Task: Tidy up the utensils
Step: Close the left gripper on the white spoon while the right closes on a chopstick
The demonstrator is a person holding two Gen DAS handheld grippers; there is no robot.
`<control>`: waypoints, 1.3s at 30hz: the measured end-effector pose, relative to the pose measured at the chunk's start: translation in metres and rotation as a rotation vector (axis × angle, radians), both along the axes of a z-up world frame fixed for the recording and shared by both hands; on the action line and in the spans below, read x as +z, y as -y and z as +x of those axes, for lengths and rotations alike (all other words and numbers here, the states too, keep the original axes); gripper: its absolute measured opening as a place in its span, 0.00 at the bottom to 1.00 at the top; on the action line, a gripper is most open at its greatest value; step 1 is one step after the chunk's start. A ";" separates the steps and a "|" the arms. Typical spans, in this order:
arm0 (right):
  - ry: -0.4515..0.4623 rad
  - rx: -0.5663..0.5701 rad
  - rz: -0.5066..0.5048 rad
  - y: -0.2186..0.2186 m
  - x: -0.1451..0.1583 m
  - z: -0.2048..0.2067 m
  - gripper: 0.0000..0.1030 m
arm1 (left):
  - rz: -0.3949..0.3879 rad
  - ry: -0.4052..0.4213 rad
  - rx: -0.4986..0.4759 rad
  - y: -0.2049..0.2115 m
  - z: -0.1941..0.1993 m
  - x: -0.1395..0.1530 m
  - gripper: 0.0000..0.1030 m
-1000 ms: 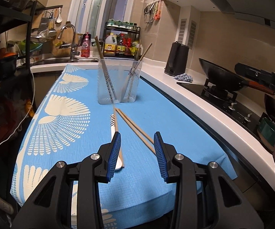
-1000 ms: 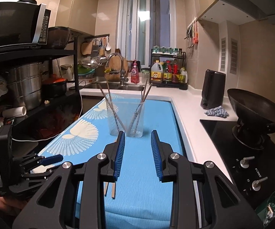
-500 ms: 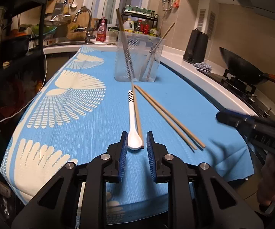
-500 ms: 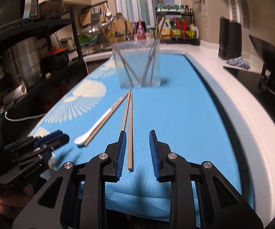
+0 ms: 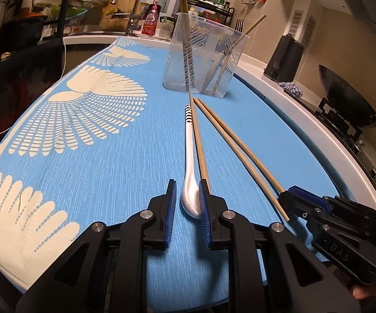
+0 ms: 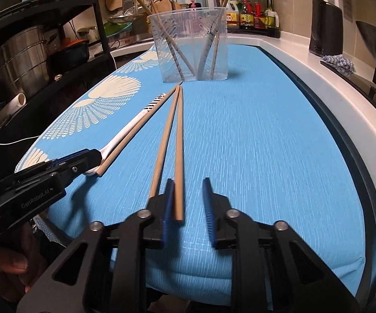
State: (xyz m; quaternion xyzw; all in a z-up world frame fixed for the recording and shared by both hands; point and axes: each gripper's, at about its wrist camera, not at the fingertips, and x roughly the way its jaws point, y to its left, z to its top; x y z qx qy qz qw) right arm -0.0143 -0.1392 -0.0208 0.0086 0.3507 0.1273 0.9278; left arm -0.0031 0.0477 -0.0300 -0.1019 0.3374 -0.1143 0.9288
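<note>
A white spoon (image 5: 189, 156) lies on the blue cloth (image 5: 109, 169) with one wooden chopstick (image 5: 199, 146) alongside it. My left gripper (image 5: 186, 182) straddles the spoon's bowl with narrow jaws. The right pad touches the bowl and a sliver of cloth shows at the left pad. Two more chopsticks (image 6: 178, 143) lie side by side to the right. My right gripper (image 6: 188, 181) is closing with the end of the right chopstick against its left pad; its right pad stands clear. The other chopstick ends outside the left finger. A clear holder (image 6: 190, 47) with several chopsticks stands beyond.
A white counter edge (image 6: 331, 83) runs along the right of the cloth, with a black kettle (image 6: 325, 26), a wok and the stove beyond it. On the left are a dark shelf rack with steel pots (image 6: 21, 57) and a sink with a tap (image 5: 130, 7) at the back.
Both grippers came down to the cloth. The spoon's bowl now sits deeper between the left fingers. The right jaws narrowed around a chopstick's near end.
</note>
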 end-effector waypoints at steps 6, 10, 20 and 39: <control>0.020 -0.019 0.010 0.003 -0.003 -0.006 0.07 | 0.016 0.019 0.014 0.005 -0.004 -0.002 0.17; 0.030 -0.030 0.010 0.004 -0.003 -0.011 0.06 | 0.035 0.038 0.028 0.007 -0.009 -0.003 0.15; 0.056 -0.141 -0.007 0.021 -0.005 -0.021 0.07 | 0.174 0.117 0.128 -0.006 -0.027 -0.003 0.10; 0.090 -0.136 -0.007 0.017 -0.007 -0.021 0.09 | 0.119 0.144 0.100 -0.011 -0.027 -0.006 0.11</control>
